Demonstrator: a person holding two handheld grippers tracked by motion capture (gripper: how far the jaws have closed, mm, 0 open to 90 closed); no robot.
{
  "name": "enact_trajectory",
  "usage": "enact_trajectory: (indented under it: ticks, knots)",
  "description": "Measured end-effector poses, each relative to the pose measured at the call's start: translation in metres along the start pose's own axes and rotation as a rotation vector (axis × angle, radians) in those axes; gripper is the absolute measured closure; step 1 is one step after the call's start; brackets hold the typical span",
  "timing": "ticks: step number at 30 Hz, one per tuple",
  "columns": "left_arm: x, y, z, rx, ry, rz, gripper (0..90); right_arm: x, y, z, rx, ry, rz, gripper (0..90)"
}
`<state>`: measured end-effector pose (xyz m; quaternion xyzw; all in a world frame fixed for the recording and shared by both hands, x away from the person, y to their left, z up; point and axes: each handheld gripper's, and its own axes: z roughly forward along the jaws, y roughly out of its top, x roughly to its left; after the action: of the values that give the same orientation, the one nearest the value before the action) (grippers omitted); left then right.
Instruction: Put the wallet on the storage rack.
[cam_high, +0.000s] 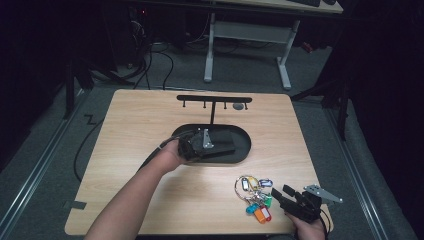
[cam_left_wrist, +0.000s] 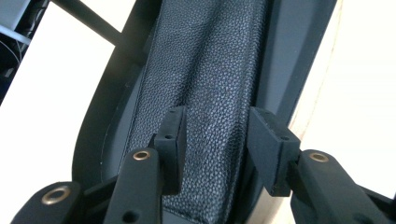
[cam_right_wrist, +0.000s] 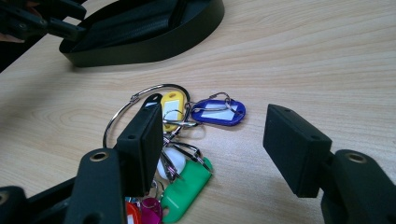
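Note:
A black leather pouch (cam_high: 226, 142) lies lengthwise in a black oval tray (cam_high: 246, 149). My left gripper (cam_high: 202, 145) hovers over the pouch's near end, held by a hand reaching from the lower left. In the left gripper view the pouch (cam_left_wrist: 210, 70) runs away between and beneath the jaws of that gripper (cam_left_wrist: 215, 140), which stand apart over it. A bunch of keys (cam_high: 255, 197) with coloured tags lies near the table's front right. My right gripper (cam_high: 281, 191) is just right of it, open. In the right gripper view the bunch of keys (cam_right_wrist: 180, 140) sits beside the left jaw of the open gripper (cam_right_wrist: 215, 140).
A black T-shaped rack (cam_high: 214, 99) with small hooks rises from the tray's far side; a small grey item (cam_high: 239, 106) hangs near its right end. The tray's rim (cam_right_wrist: 154, 46) and the left gripper (cam_right_wrist: 37, 23) show far off in the right gripper view. Bare wood surrounds the tray.

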<state>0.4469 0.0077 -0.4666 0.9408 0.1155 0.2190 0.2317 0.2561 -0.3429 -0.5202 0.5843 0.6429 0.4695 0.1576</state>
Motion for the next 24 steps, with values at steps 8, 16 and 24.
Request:
enact_trajectory:
  ticks: [8,16,24]
  knots:
    - [-0.005,-0.014,-0.025,-0.054,-0.010,-0.080,58.4,0.001,0.001,0.001,0.006,-0.006,-0.009,38.3]
    - [-0.020,-0.042,-0.045,-0.079,-0.029,-0.162,57.3,0.004,0.002,0.004,0.014,-0.010,-0.026,38.4]
    - [-0.039,-0.080,-0.054,-0.098,-0.046,-0.238,56.4,0.005,0.003,0.007,0.020,-0.009,-0.031,40.2]
